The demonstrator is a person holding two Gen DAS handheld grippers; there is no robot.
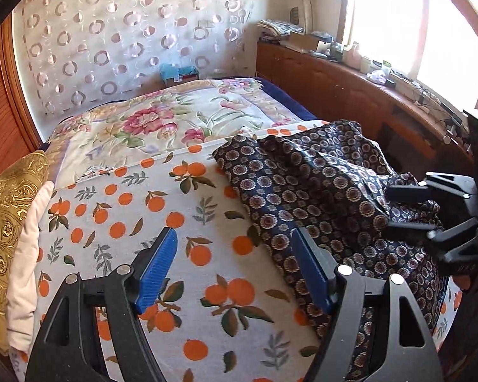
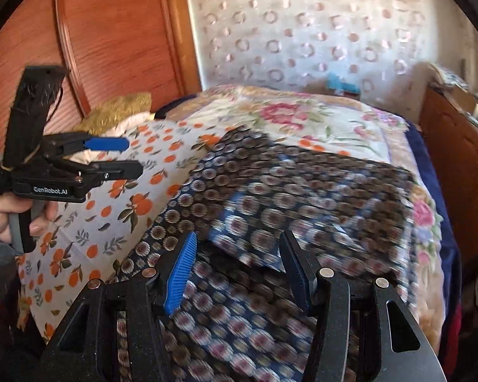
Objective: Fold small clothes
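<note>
A dark navy garment with small round flower prints lies rumpled on the right side of the orange-print sheet. My left gripper is open over the bare sheet, with the garment's edge beside its right finger and nothing between the blue pads. In the right wrist view the left gripper hovers off to the left, held by a hand. My right gripper stands with its jaws apart just above the garment, which looks motion-blurred beneath it. The right gripper also shows at the right edge, over the cloth.
A floral quilt covers the far half of the bed. A gold cushion sits at the left by the wooden headboard. A long wooden cabinet with clutter on top runs under the window on the right. A patterned curtain hangs behind.
</note>
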